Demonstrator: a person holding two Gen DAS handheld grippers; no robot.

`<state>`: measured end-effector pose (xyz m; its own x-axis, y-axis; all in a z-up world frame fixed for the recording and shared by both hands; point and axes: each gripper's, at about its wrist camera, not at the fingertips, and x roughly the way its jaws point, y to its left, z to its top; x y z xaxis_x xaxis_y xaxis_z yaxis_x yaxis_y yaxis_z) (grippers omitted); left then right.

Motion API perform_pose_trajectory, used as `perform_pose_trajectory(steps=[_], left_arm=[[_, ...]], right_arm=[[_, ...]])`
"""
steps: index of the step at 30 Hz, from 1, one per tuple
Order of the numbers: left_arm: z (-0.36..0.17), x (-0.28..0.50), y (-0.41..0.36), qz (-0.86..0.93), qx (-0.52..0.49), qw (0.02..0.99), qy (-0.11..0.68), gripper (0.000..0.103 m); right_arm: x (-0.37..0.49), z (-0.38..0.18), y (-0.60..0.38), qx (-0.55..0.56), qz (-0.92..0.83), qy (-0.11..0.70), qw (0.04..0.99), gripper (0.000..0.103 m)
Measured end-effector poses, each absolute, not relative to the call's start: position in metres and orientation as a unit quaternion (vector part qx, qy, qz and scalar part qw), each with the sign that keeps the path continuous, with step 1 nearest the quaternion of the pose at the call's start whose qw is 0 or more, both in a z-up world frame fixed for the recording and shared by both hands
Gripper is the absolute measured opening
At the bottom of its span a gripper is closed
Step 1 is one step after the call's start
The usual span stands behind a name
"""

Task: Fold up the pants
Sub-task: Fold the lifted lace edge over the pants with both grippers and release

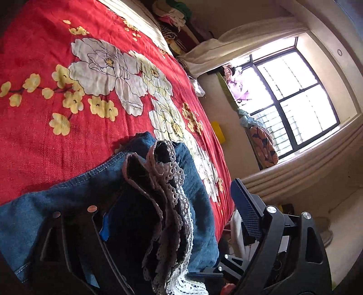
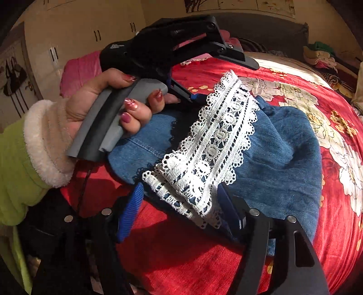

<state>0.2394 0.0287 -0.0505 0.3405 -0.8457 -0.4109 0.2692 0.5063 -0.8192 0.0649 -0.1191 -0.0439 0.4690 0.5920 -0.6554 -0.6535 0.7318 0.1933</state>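
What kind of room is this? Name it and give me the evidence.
Most likely a bedroom in a home. The denim pants lie on a bed under a red floral bedspread, with a dark headboard behind, wardrobe doors along the wall, and a curtained window.

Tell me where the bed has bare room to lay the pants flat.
Bare bedspread lies beyond the pants, up to the striped pillow. More lies beside the pants near the right claw. The far corner is crowded with a clothes pile.
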Motion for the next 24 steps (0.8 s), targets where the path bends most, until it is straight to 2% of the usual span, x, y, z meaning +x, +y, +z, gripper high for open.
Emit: perform_pose_trajectory(steps=[2,5,8,9,10,15,16,18,20,24], left_arm=[[-0.05,0.242,0.024,-0.373,-0.32,0.75,0.443,0.078],[-0.052,0.245,0.019,-0.362,-0.293,0.759,0.455,0.064],[-0.055,0.25,0.018,-0.351,-0.285,0.765,0.458,0.04],[-0.055,0.252,0.019,-0.348,-0.284,0.767,0.458,0.023],[-0.056,0.253,0.02,-0.347,-0.286,0.766,0.459,0.016],[-0.053,0.254,0.03,-0.355,-0.306,0.761,0.448,0.014],[-0.05,0.254,0.031,-0.357,-0.305,0.763,0.444,0.014],[-0.042,0.252,0.032,-0.365,-0.303,0.768,0.431,0.014],[-0.036,0.251,0.033,-0.368,-0.296,0.777,0.416,0.014],[-0.051,0.256,0.03,-0.322,-0.275,0.789,0.446,0.014]], right_arm=[[0.068,-0.028,-0.141,-0.006,0.364,0.35,0.863,0.067],[0.093,-0.006,-0.183,0.06,0.326,0.33,0.884,0.069],[0.142,-0.004,-0.212,0.078,0.267,0.351,0.894,0.07],[0.161,-0.008,-0.217,0.084,0.251,0.372,0.89,0.07],[0.181,-0.014,-0.222,0.092,0.234,0.394,0.884,0.07],[0.25,-0.041,-0.227,0.157,0.228,0.448,0.85,0.067],[0.259,-0.047,-0.225,0.175,0.239,0.462,0.836,0.063],[0.272,-0.06,-0.221,0.189,0.252,0.487,0.815,0.03],[0.274,-0.061,-0.224,0.198,0.252,0.48,0.817,0.017],[0.276,-0.06,-0.236,0.194,0.233,0.467,0.831,0.016]])
